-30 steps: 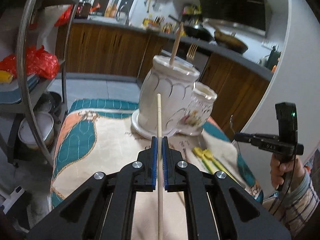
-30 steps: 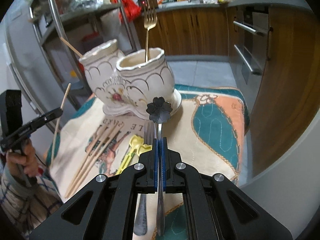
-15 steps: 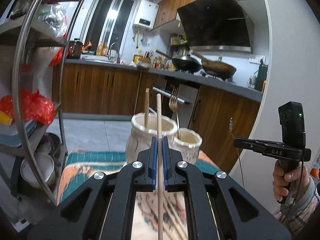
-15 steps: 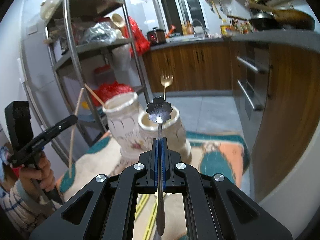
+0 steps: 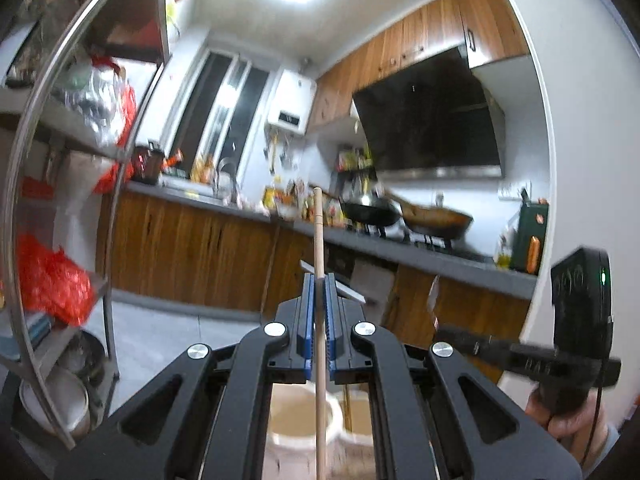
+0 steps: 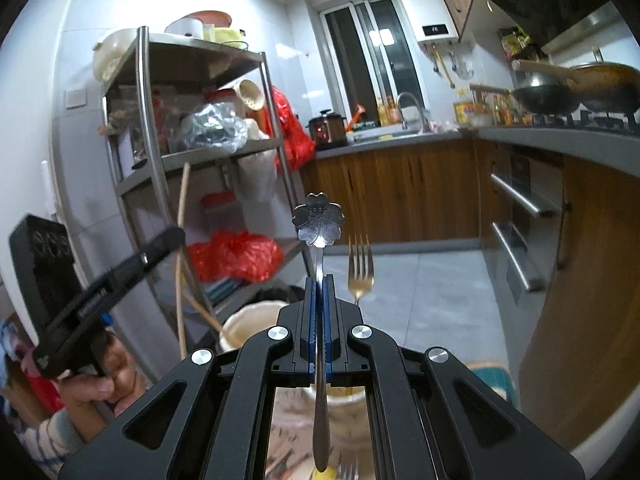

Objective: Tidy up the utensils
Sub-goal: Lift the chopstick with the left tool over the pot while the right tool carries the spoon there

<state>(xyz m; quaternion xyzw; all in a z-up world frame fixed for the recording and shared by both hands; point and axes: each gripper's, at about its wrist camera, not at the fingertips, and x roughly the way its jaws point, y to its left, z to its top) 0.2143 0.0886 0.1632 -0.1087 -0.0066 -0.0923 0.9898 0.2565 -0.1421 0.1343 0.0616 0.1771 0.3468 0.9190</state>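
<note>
Progress looks partial: some pieces are already stowed, two are in hand, and more may wait below the cameras' view.

Both grippers are loaded. The left gripper (image 5: pixel 319 280) has its fingers closed on a wooden chopstick (image 5: pixel 318 236), which stands upright between the blue pads and runs down past the frame's lower edge. The right gripper (image 6: pixel 319 280) has its fingers clamped on the handle of a flower-bowled spoon (image 6: pixel 319 220), bowl up and handle hanging down between the arms.

The target is a pair of joined ceramic holders. In the left wrist view the larger holder (image 5: pixel 302 420) sits directly under the chopstick, with the smaller holder (image 5: pixel 360 416) touching it on the right. Neither piece has gone in yet; both are held above the rims.

Already stowed, judging by the right wrist view: a gold fork (image 6: pixel 360 268) stands tines-up from the holder behind the right gripper, and a second chopstick (image 6: pixel 202 312) leans out of the cream holder (image 6: pixel 250 326) to the left.

What remains, at the least, is lowering the chopstick and the spoon into their compartments. The tabletop is almost wholly hidden behind the grippers and blurred at the bottom of both views; a yellow patch at the lower edge of the right view may be another utensil lying there, though that cannot be confirmed.
</note>
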